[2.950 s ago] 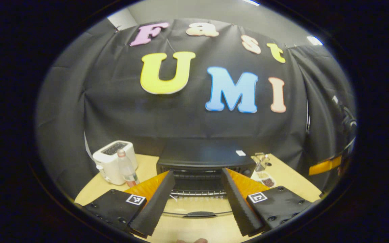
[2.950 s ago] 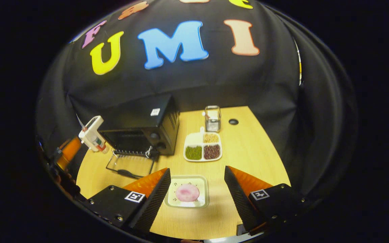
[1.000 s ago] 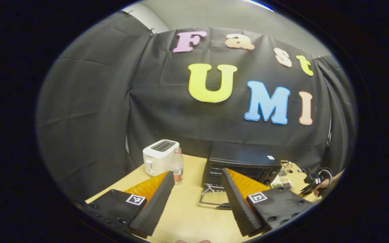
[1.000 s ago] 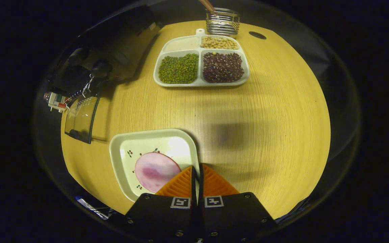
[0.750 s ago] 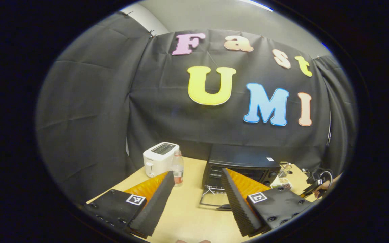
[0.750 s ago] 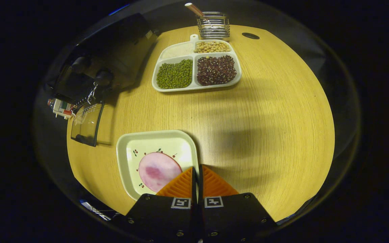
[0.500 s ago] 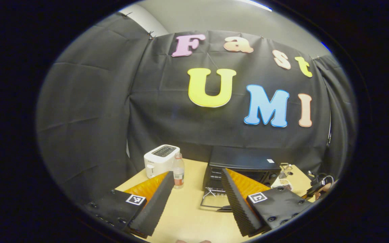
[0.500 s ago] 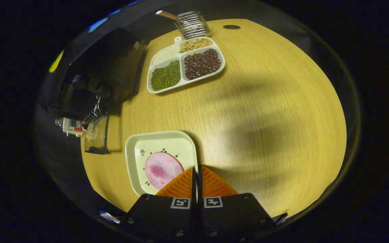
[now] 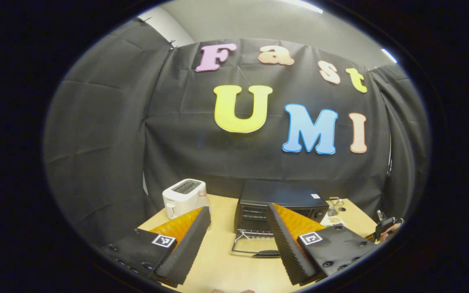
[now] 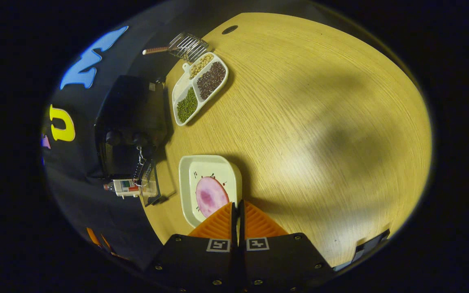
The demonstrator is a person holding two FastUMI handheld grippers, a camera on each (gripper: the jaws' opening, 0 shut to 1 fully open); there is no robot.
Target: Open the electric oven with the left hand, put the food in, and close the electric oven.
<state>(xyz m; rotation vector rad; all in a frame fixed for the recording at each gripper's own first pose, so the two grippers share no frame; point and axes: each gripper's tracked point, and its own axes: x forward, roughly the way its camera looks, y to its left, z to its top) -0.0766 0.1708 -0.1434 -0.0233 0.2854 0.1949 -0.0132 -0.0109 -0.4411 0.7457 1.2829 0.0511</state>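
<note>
In the left gripper view the black electric oven stands at the back of the table, its glass door folded down flat. My left gripper hovers open well in front of it, holding nothing. In the right gripper view my right gripper is shut on the near rim of a white square plate carrying a pink round slice of food. The oven lies to the plate's left, its door open toward the plate.
A white toaster stands left of the oven. A bottle is beside the open door. A divided tray of beans and a wire holder lie beyond the oven. Bare wooden table spreads to the right.
The right gripper came down and shut on the plate's rim, then swung so the oven now lies at its left, the plate staying with it. The left gripper drew back from the open oven.
</note>
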